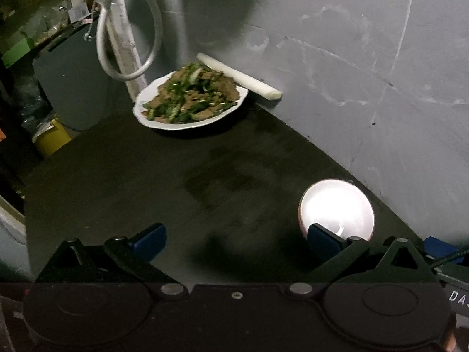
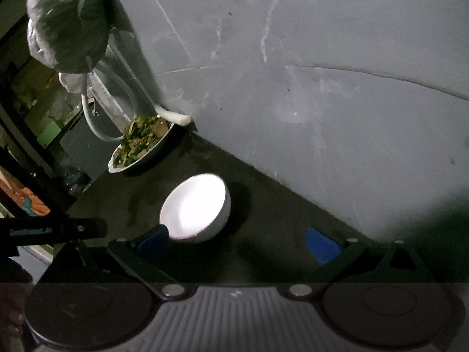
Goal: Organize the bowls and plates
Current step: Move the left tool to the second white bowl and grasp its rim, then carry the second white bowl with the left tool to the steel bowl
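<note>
A white plate (image 1: 146,99) heaped with a meat and green vegetable dish stands at the far end of the dark table, near the wall; it also shows in the right wrist view (image 2: 117,167). An empty white bowl (image 1: 337,205) stands near the wall, just beyond my left gripper's right finger; it also shows in the right wrist view (image 2: 195,205), just beyond that gripper's left finger. My left gripper (image 1: 237,240) is open and empty above the table. My right gripper (image 2: 237,242) is open and empty, to the right of the bowl.
A white leek stalk (image 1: 240,76) lies against the grey wall (image 1: 351,73) behind the plate. A white hose loop (image 1: 129,44) and a plastic bag (image 2: 64,20) hang at the far left. A grey bin (image 1: 70,88) and yellow box (image 1: 52,138) stand beyond the table's left edge.
</note>
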Motion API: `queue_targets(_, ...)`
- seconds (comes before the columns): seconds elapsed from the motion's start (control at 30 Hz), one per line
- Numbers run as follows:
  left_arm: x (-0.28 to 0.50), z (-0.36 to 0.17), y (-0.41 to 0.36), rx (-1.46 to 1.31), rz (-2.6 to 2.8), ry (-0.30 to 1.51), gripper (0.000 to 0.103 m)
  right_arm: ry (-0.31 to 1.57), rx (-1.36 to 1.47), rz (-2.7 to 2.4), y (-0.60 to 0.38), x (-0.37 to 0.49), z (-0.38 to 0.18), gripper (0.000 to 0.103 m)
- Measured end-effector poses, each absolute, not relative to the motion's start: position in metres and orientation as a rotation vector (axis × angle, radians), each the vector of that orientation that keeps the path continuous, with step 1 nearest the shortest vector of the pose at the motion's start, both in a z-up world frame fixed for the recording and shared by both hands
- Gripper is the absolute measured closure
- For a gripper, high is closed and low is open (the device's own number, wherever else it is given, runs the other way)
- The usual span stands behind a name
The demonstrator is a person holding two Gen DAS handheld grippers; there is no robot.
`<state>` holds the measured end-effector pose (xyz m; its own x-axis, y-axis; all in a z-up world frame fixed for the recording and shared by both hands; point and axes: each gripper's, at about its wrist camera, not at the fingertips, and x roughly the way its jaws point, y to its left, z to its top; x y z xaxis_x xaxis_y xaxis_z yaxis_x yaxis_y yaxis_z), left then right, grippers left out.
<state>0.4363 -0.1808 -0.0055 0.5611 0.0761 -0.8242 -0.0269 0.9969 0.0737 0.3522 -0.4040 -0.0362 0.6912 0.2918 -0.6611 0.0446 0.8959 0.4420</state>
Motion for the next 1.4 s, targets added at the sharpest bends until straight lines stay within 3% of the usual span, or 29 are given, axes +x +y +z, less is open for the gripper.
queue_targets(0.33,0.480,-0.035,-0.192,0.025,0.027,1.028,0.001,0.819,0.436,0.140,-0.403,0.385,-0.053,0.012)
queue_targets(0.63,0.488,-0.052,-0.196,-0.036,-0.002,1.077,0.011,0.855,0.411,0.193,-0.392,0.398,-0.063,0.026)
queue_targets(0.83,0.490,-0.057,-0.197,-0.079,-0.034,1.099,0.030,0.853,0.395,0.207,-0.390,0.397,-0.063,0.043)
queue_targets(0.97,0.488,-0.059,-0.199,-0.127,-0.084,1.104,0.061,0.858,0.408,0.231,-0.390,0.399,-0.063,0.054)
queue_targets(1.03,0.487,-0.060,-0.199,-0.150,-0.096,1.110,0.066,0.861,0.408,0.247,-0.388,0.400,-0.062,0.062)
queue_targets(1.17,0.484,-0.061,-0.199,-0.178,-0.116,1.108,0.088,0.868,0.406,0.273,-0.385,0.401,-0.060,0.074)
queue_targets(1.4,0.474,-0.055,-0.200,-0.191,-0.117,1.084,0.092,0.883,0.389,0.265,-0.380,0.401,-0.057,0.081)
